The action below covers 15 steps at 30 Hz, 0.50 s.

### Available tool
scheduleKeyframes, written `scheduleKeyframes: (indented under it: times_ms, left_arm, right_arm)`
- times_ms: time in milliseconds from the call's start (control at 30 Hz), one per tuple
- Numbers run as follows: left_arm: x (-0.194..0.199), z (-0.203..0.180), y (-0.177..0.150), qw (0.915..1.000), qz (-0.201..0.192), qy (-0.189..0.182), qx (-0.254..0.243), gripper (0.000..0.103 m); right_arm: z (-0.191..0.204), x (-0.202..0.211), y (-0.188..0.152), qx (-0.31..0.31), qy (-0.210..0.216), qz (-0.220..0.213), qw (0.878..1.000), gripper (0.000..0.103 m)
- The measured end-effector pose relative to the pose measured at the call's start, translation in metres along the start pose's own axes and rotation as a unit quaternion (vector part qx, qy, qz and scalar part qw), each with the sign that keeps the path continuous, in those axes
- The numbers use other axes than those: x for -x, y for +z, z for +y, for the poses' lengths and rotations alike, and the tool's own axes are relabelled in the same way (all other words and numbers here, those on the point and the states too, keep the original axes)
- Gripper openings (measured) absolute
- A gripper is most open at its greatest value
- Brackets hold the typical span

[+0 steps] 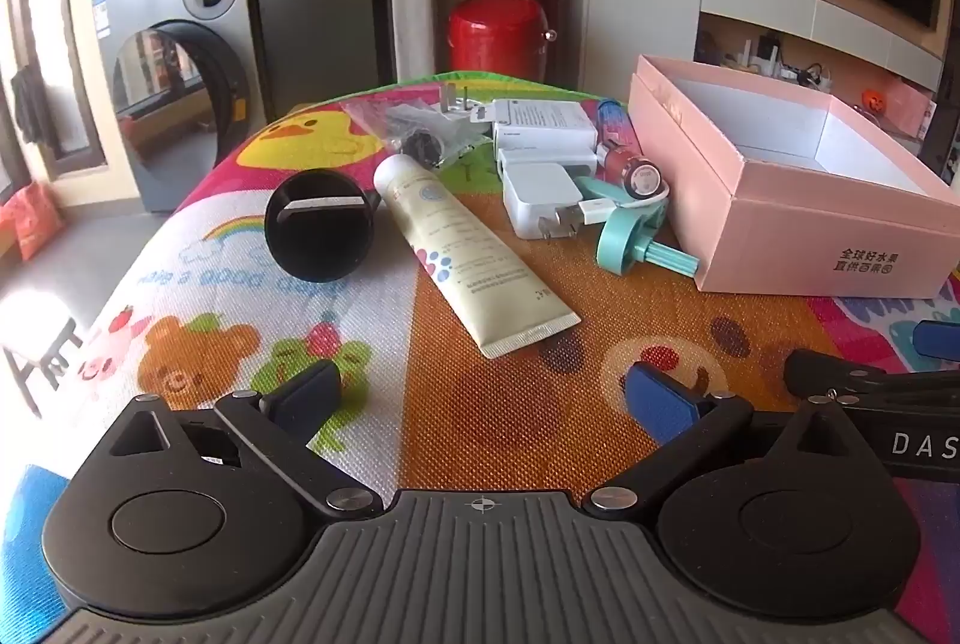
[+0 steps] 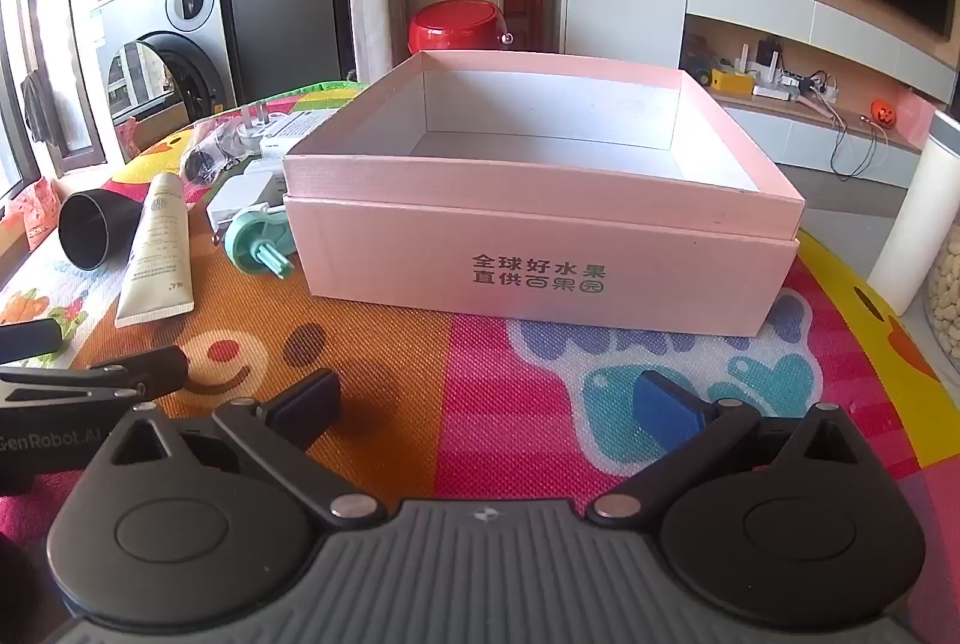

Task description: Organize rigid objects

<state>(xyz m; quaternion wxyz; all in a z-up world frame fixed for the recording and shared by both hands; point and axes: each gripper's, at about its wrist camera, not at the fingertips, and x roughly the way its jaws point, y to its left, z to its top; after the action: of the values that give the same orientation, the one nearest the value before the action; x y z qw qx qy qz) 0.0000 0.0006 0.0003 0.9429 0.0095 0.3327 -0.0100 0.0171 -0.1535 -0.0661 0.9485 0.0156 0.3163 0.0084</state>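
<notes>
While both tools hover low over the cartoon play mat (image 1: 516,404), nothing yet in the box:

Left gripper (image 1: 483,398): fingers spread wide, nothing between them, poised just above the mat short of the cream tube.

Right gripper (image 2: 489,401): fingers spread wide, holding nothing, facing the front wall of the pink box (image 2: 540,254).

Pink box: open-topped, white inside, seated in a slightly wider pink base, green printed characters on the front, at the right of the clutter.

Cream tube (image 1: 468,248): flat on the mat, cap end away, crimped end nearest the left gripper.

Black nozzle (image 1: 318,224): on its side left of the tube, just beside its cap end.

Teal roller (image 1: 636,236): between the tube and the box, handle tip touching or nearly touching the box's front corner.

White plug adapter (image 1: 540,200): prongs toward the camera, just beside the roller.

Red-capped tube (image 1: 630,164): lying behind the roller, close to the box wall.

Bagged black part (image 1: 420,134): in clear plastic at the far side.

Background: washing machine (image 1: 180,62) and red drum stool (image 1: 498,35) beyond the table.
</notes>
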Motion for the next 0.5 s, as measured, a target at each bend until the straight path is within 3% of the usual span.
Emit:
scheduleKeyframes:
  times_ms: [500]
  left_arm:
    - [-0.0001, -0.0001, 0.0, 1.0, 0.001, 0.0, 0.0, 0.103]
  right_arm:
    - [-0.0001, -0.0001, -0.0004, -0.002, 0.002, -0.001, 1.0, 0.103]
